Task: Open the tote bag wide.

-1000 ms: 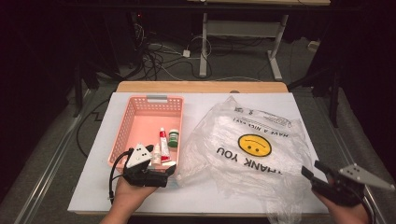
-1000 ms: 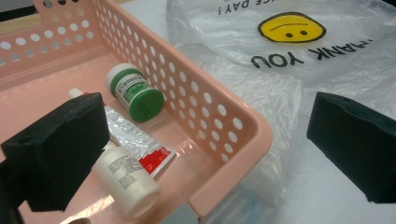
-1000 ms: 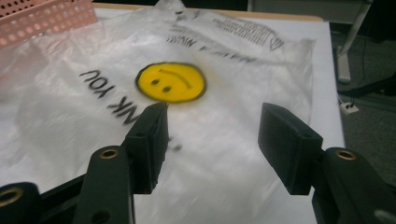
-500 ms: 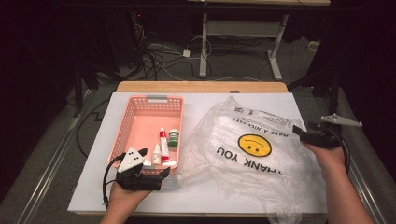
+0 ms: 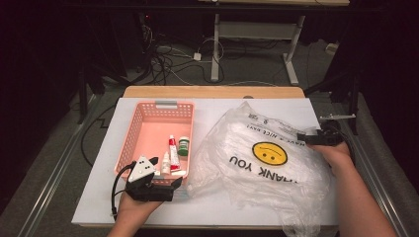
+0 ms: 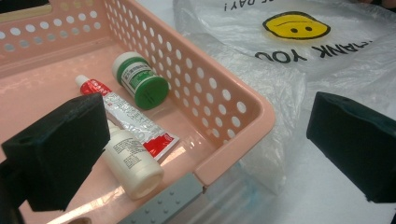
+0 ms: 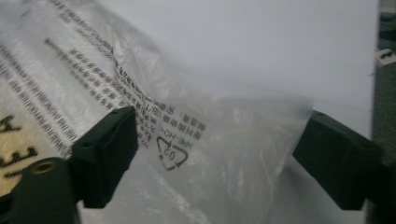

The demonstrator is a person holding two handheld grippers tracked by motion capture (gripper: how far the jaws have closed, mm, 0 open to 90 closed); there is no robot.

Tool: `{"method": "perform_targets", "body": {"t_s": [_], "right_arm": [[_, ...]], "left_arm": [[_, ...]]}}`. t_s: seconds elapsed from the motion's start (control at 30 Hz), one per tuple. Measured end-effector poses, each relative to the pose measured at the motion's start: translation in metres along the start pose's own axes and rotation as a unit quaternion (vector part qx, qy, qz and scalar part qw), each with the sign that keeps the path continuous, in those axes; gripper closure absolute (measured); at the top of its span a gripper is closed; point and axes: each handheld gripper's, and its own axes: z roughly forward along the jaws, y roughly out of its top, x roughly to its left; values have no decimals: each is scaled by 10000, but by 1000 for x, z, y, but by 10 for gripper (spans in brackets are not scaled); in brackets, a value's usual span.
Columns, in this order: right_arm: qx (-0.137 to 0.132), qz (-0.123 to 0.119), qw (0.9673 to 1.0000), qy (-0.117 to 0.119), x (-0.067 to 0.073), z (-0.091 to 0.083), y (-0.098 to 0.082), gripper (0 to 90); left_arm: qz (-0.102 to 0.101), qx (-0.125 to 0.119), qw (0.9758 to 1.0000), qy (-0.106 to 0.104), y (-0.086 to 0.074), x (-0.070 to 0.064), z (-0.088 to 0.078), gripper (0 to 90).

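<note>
A pink basket (image 5: 143, 126) holds a red-and-white tube (image 5: 173, 148), a green-capped bottle (image 5: 183, 146) and a small white bottle (image 5: 166, 163). To its right lies a crumpled clear plastic bag (image 5: 267, 177) with a yellow smiley. My left gripper (image 5: 174, 183) is open at the basket's near right corner (image 6: 224, 154); one jaw hangs over the basket floor, the other over the bag (image 6: 327, 56). My right gripper (image 5: 302, 138) sits at the bag's far right edge. Its jaws have just been opening, and a fold of the bag (image 7: 196, 140) lies loose between them.
Everything rests on a white table (image 5: 99, 197) with a wooden strip along the far edge. Beyond it are a dark floor, cables and a desk frame. The table's right edge lies close to my right hand.
My right hand has moved from the table's near right corner up to the bag's far right edge, and its jaws stand wider. The left hand has stayed put.
</note>
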Motion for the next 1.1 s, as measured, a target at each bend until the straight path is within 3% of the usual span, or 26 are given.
{"method": "perform_targets", "body": {"t_s": [0.07, 0.1, 0.13, 0.17, 0.2, 0.23, 0.27, 0.3, 0.33, 0.47, 0.57, 0.6, 0.73, 0.8, 0.83, 0.87, 0.93, 1.0, 1.03, 1.1], "right_arm": [[-10, -145, 9998, -101, 3, 1, -3, 329], [-125, -255, 9994, -209, 5, -2, -9, 511], [-125, -255, 9994, -209, 5, -2, -9, 511], [-148, -297, 9991, -247, 6, -3, -10, 572], [-156, -381, 9987, -289, 6, -5, -12, 665], [-137, -432, 9987, -218, 7, -7, -14, 817], [-137, -432, 9987, -218, 7, -7, -14, 817], [-114, -471, 9987, -182, 7, -8, -14, 882], [-85, -476, 9988, -111, 7, -8, -15, 900], [-152, -529, 9983, -184, 10, -11, -14, 900], [-383, -325, 9980, -384, 9, -15, -10, 900], [-528, -148, 9970, -540, 5, -16, -7, 900], [-702, 144, 9948, -723, -3, -18, -1, 900], [-830, 288, 9926, -833, -9, -20, 3, 900], [-959, 472, 9896, -960, -16, -22, 8, 900], [-959, 472, 9896, -960, -16, -22, 8, 900], [-1051, 629, 9865, -1082, -22, -24, 10, 900], [-1154, 899, 9820, -1195, -28, -26, 11, 900], [-1241, 1064, 9776, -1328, -33, -29, 10, 900], [-1295, 1189, 9739, -1434, -37, -32, 7, 900]], "left_arm": [[20, -5, 10000, -5, 0, -1, 0, 0], [20, -9, 10000, -17, 0, -1, 0, 0], [25, -16, 10000, -23, 0, -1, 0, 0], [24, -31, 10000, -24, 1, -2, 0, 0], [24, -37, 10000, -25, 1, -2, 0, 0], [32, -36, 10000, -22, 1, -3, 0, 0], [40, -33, 10000, -21, 2, -3, 0, 0], [44, -32, 10000, -29, 2, -3, 0, 0], [47, -33, 10000, -32, 2, -3, 1, 0], [62, -25, 10000, -57, 2, -4, 2, 0], [60, -19, 10000, -76, 3, -5, 3, 0], [63, -24, 9999, -80, 3, -5, 3, 0], [96, -33, 9999, -80, 3, -4, 3, 0], [88, -30, 9999, -87, 3, -4, 3, 0], [94, -25, 9999, -90, 3, -3, 3, 0], [94, -23, 9999, -91, 3, -3, 3, 0], [115, -12, 9999, -90, 3, -3, 4, 0], [116, -23, 9999, -105, 3, -2, 4, 0], [121, -29, 9999, -106, 3, -2, 5, 0], [129, -56, 9999, -99, 3, -1, 4, 0]]}}
